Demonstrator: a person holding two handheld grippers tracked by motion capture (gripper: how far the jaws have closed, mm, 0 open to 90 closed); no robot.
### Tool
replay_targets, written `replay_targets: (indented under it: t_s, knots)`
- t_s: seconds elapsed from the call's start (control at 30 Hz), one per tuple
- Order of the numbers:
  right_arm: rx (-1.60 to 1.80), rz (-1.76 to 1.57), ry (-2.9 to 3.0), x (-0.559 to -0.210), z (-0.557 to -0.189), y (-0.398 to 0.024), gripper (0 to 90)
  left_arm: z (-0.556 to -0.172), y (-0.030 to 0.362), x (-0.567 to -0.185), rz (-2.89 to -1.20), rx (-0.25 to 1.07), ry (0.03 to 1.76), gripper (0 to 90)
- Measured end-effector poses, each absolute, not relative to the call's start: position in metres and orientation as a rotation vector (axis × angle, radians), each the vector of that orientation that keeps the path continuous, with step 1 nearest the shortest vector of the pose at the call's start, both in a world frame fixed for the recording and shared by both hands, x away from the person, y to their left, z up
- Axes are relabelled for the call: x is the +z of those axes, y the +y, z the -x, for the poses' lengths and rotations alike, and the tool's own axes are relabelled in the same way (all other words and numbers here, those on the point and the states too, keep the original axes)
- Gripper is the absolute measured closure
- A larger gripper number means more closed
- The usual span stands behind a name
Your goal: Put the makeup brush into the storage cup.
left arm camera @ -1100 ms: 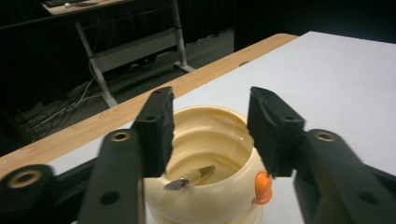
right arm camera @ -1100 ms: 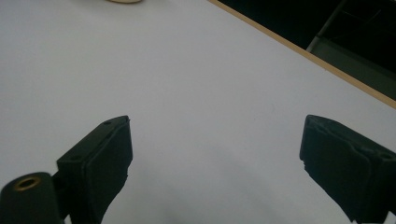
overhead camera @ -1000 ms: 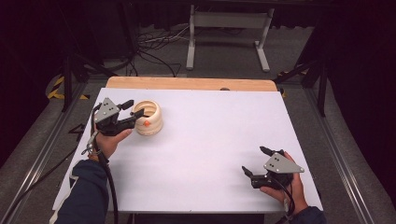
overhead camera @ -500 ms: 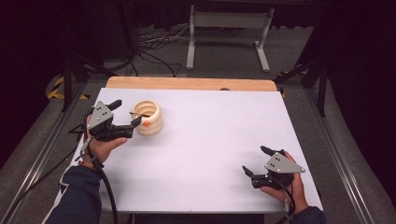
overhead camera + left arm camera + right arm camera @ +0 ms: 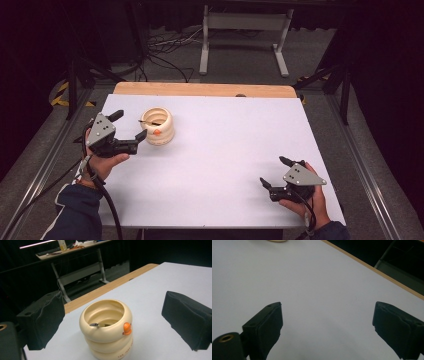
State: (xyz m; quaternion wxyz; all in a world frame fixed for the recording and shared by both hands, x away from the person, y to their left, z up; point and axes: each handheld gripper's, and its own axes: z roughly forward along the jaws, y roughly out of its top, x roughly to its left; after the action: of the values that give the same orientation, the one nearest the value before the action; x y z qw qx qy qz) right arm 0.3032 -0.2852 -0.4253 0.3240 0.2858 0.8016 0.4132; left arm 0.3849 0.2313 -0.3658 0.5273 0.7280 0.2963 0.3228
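Observation:
A cream ringed cup (image 5: 158, 127) with an orange knob stands at the table's far left. A thin dark-tipped utensil (image 5: 148, 121) lies inside it. My left gripper (image 5: 131, 124) is open just left of the cup, apart from it. In the left gripper view the cup (image 5: 107, 330) stands between and beyond the two wide-apart jaws of that gripper (image 5: 113, 312), and the utensil (image 5: 96, 325) pokes up inside. My right gripper (image 5: 272, 170) rests open at the near right over bare table. The right gripper (image 5: 327, 322) has nothing between its jaws.
The white tabletop (image 5: 225, 150) has a wooden strip (image 5: 200, 89) along its far edge. Beyond it are a metal stand (image 5: 245, 30) and cables on the floor. The cup's base (image 5: 275, 240) peeks in at the top of the right gripper view.
My left gripper has drawn back to the left and slightly nearer the person, away from the cup. The right gripper has not moved.

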Motion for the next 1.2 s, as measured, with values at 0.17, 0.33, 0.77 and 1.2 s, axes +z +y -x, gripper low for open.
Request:
replay_targets:
  t_s: [0.17, 0.33, 0.77, 1.2]
  knots:
    - [1.079, -0.745, 2.105, -0.425, -0.303, -0.285, 10.0, -0.379, 0.227, -0.367, -1.772, 0.776, 0.697, 4.9]
    - [1.08, -0.745, 2.107, -0.425, -0.303, -0.284, 10.0, -0.373, 0.223, -0.367, -1.784, 0.775, 0.681, 4.3]
    - [1.08, -0.751, 2.111, -0.426, -0.303, -0.284, 10.1, -0.357, 0.205, -0.366, -1.816, 0.764, 0.613, 5.4]
    - [1.081, -0.744, 2.108, -0.425, -0.303, -0.285, 10.1, -0.343, 0.189, -0.369, -1.849, 0.748, 0.541, 5.6]
